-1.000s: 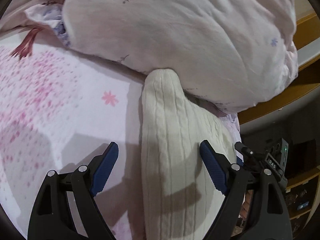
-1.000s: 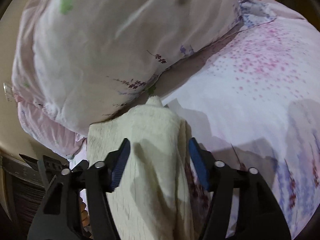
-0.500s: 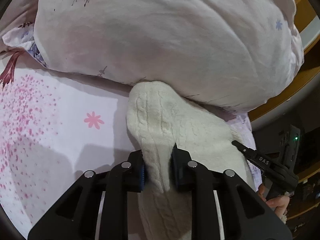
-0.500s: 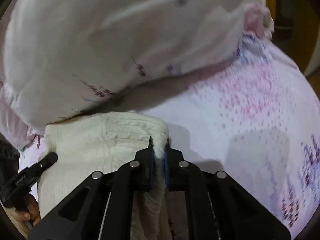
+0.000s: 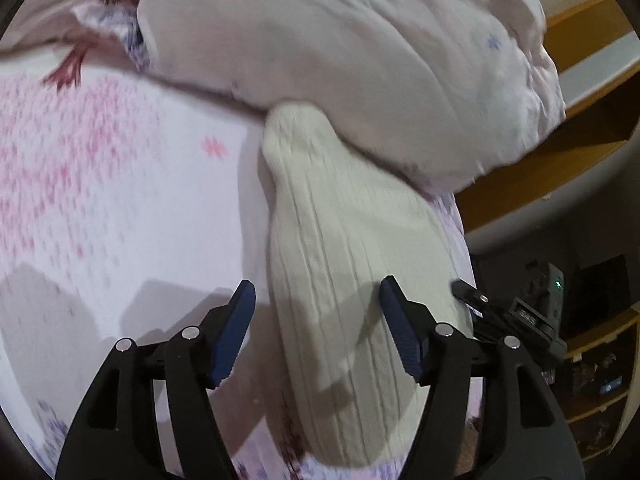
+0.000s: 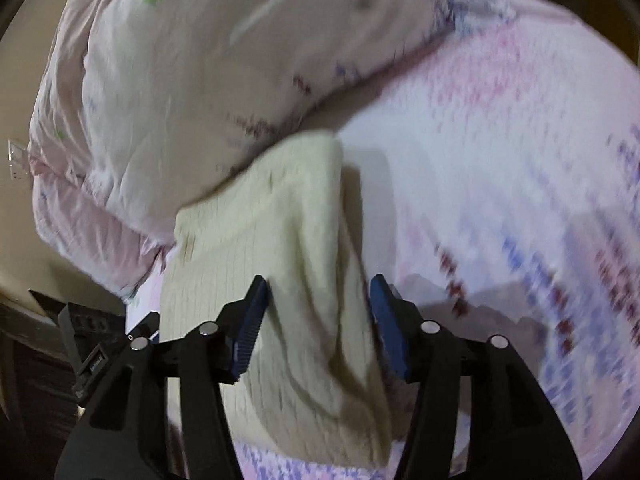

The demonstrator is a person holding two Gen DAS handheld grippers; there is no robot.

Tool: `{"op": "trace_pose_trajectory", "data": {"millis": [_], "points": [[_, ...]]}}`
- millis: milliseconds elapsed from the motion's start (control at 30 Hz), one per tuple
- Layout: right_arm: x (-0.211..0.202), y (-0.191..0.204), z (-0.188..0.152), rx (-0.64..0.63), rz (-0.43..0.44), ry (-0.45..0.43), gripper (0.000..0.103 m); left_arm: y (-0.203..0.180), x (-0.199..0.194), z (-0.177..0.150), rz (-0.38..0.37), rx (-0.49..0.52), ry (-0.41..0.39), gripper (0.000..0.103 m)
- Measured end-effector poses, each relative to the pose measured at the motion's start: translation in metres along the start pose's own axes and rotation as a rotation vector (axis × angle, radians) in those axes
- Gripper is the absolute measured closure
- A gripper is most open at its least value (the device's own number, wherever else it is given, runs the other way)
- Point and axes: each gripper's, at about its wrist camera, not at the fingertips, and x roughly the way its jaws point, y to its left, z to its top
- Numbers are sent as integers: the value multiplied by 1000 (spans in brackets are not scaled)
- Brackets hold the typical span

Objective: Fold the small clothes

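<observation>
A bed sheet printed with pink blossoms covers the surface, with a bulky pale floral duvet heaped at its far side and wooden furniture beyond the bed's edge. A cream cable-knit garment lies on the sheet close to that edge, folded into a long narrow shape. Its long axis runs from near the cameras away toward the duvet, and its rounded far end touches, and is partly tucked under, the duvet's lower fold. The ribs of the knit run along the same axis. The left gripper hovers over the near part of the garment with its blue-padded fingers spread wide, pinching nothing. The right gripper is likewise spread, its fingers straddling a raised fold of the knit. Both views are motion-blurred.
</observation>
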Motion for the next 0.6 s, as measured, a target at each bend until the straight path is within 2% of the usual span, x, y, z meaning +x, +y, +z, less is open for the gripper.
{"op": "trace_pose_trajectory", "data": {"millis": [33,133,333,400,433,467,533,600], "points": [[3,1,-4,-17,14,2,80,-2,1,-4,-2,7,3,38],[-6,14,-20,-63,-21,-40,89,-4,2,-14,19,43,-5,38],[-16,3,-33,-30,-71,-70,90,-7,5,-29,11,56,15,38],[-17,3,-34,-33,-80,-79,84,-11,9,-30,17,57,14,38],[-19,3,-34,-30,-78,-78,74,-12,6,-32,13,56,14,38],[-25,4,-36,-32,-74,-81,70,-11,3,-33,9,57,14,38],[-37,5,-42,-53,-68,-90,49,-11,-5,-38,4,62,14,38],[-43,10,-51,-85,-65,-89,48,-13,-6,-43,4,75,17,38]]}}
